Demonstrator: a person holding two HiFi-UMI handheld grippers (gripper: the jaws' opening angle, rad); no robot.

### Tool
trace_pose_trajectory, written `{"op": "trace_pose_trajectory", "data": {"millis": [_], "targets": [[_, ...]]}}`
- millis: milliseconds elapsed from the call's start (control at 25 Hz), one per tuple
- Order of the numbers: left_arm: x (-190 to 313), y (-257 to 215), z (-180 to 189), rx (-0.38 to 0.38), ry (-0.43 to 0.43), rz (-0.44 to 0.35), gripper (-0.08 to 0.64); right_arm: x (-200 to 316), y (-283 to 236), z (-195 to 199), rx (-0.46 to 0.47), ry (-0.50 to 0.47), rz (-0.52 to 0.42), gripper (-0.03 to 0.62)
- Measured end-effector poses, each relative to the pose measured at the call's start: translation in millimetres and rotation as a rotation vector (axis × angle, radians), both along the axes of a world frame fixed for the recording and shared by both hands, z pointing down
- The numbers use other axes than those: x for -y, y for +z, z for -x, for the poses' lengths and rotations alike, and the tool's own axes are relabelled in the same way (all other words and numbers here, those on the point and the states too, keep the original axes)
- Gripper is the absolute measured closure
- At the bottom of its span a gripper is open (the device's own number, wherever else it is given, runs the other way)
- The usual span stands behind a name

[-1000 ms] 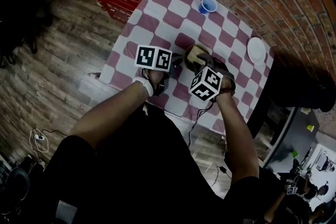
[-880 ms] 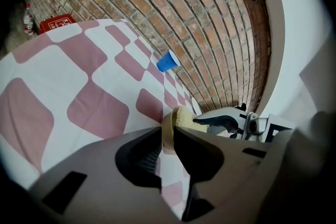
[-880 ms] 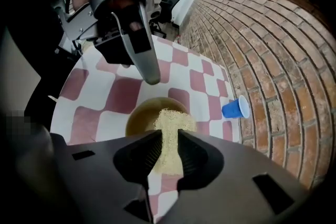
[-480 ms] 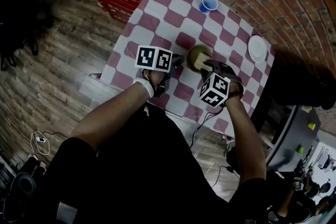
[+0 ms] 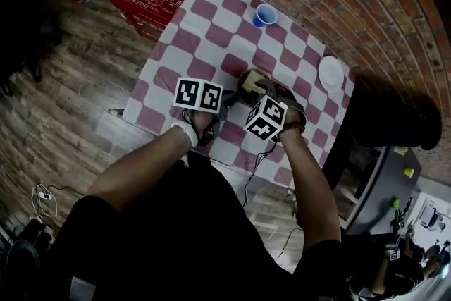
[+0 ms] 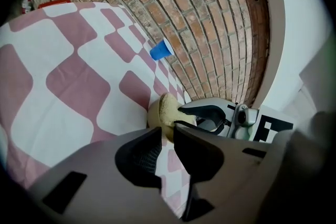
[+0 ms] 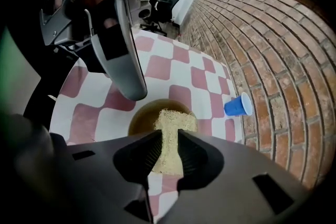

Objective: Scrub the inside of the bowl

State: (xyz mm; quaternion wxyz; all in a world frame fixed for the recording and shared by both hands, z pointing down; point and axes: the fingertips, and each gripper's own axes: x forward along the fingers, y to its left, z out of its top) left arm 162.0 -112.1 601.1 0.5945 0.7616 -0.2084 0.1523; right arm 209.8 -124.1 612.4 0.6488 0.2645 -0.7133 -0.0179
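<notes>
Right tongs (image 7: 168, 135) pinch the sponge (image 7: 173, 119), its long end pointing into the bowl (image 7: 139, 115); left tongs (image 6: 168, 129) pinch the bowl's rim.

Shows right gripper (image 7: 169, 136) with 2 jaws clamped on a tan sponge (image 7: 176, 119), its far end down in a brown bowl (image 7: 140, 115) on the pink-and-white checked tablecloth (image 7: 173, 68). Puts left gripper (image 7: 126, 81) at the bowl's left rim, blue cup (image 7: 239, 106) right, near brick wall (image 7: 273, 55).
</notes>
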Motion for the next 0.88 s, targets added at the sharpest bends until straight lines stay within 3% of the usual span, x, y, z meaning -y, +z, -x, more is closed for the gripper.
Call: {"op": "trace_pose_trajectory", "data": {"millis": [120,400,720,880], "targets": [[1.0,0.6,-1.1,-0.002,0.0,0.001,0.48,-3.8,-3.0,-13.2,-0.039,-0.016,0.006,0.489],[3.6,4.7,-2.8,0.0,-0.012,0.01,0.48,-26.5,2.0,-6.7,-0.103,-0.173,0.032,0.489],[9.7,18.4,-14.8,0.03,0.002,0.02,0.48,-4.1,19.6,-2.9,-0.069,-0.084,0.054,0.489],[15.1,20.6,-23.7,0.026,0.009,0.018,0.48,-0.9,19.3,-12.4,-0.118,-0.097,0.061,0.489]]}}
